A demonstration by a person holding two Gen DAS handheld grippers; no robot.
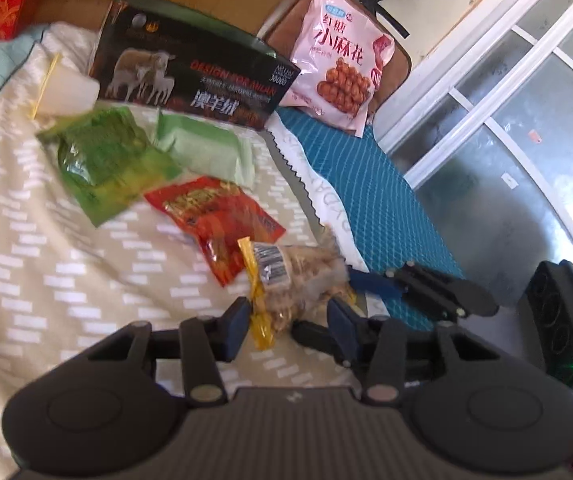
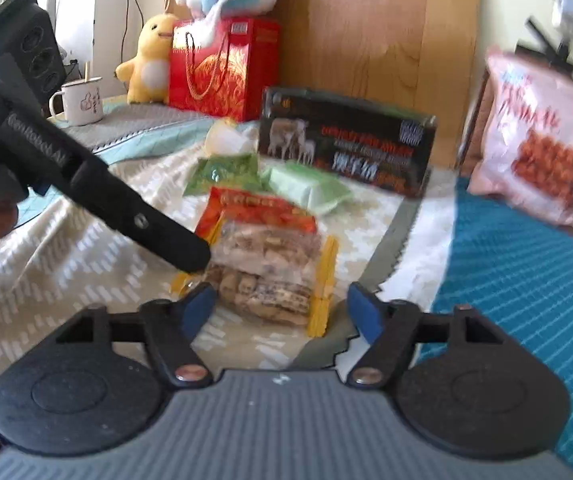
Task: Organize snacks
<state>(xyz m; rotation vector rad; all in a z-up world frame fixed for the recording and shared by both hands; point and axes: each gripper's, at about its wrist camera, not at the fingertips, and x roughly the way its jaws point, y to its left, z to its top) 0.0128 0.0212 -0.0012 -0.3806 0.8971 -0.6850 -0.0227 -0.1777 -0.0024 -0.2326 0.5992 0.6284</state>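
While both grippers' fingers stand open around the peanut bag, bare blanket lies leftward.

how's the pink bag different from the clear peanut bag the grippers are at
The pink bag stands propped upright at the far end; the clear peanut bag lies flat on the beige cover. The pink bag is opaque, printed and looks larger; the peanut bag is see-through with yellow edges. The pink bag sits alone; the left gripper straddles the peanut bag. Both are sealed snack packs.
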